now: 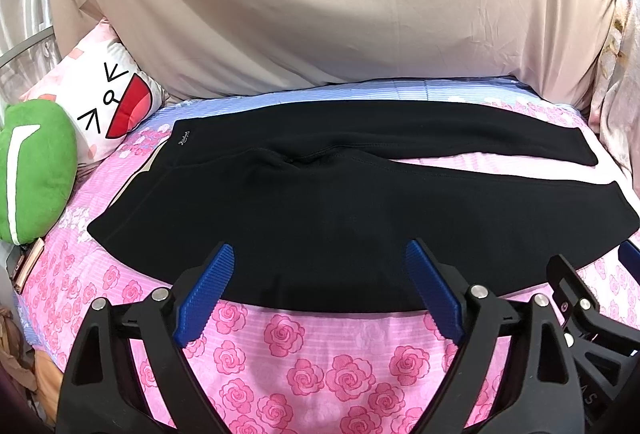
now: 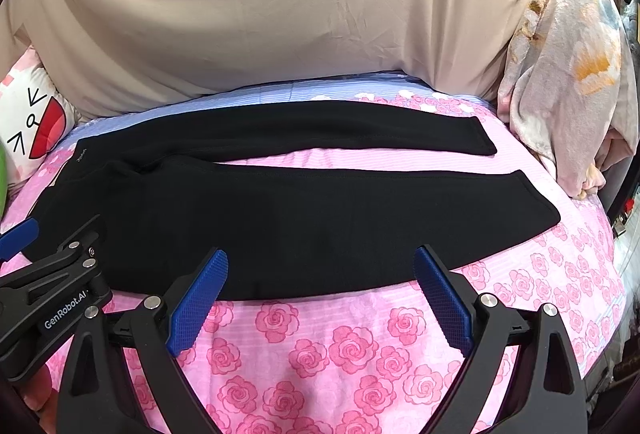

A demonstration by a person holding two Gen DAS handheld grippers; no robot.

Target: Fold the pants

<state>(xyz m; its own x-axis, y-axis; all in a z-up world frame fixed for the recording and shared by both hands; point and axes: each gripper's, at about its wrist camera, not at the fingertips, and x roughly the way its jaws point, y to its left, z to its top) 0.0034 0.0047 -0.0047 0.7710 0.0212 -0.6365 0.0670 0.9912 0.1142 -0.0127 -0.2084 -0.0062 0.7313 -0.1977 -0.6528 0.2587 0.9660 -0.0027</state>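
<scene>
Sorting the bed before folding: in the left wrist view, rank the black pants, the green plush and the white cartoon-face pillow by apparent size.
1. black pants, by far largest.
2. green plush.
3. cartoon-face pillow, partly hidden and farther away, so its place below the plush is unsure.

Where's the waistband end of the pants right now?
In the left wrist view, the waistband lies at the left, nearest the white cartoon-face pillow.

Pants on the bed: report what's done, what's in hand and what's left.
Done: the black pants lie spread flat on the rose-print sheet, legs apart, with no fold visible. In hand: nothing; the left gripper and right gripper hover open over the near edge. Left: every fold.
</scene>
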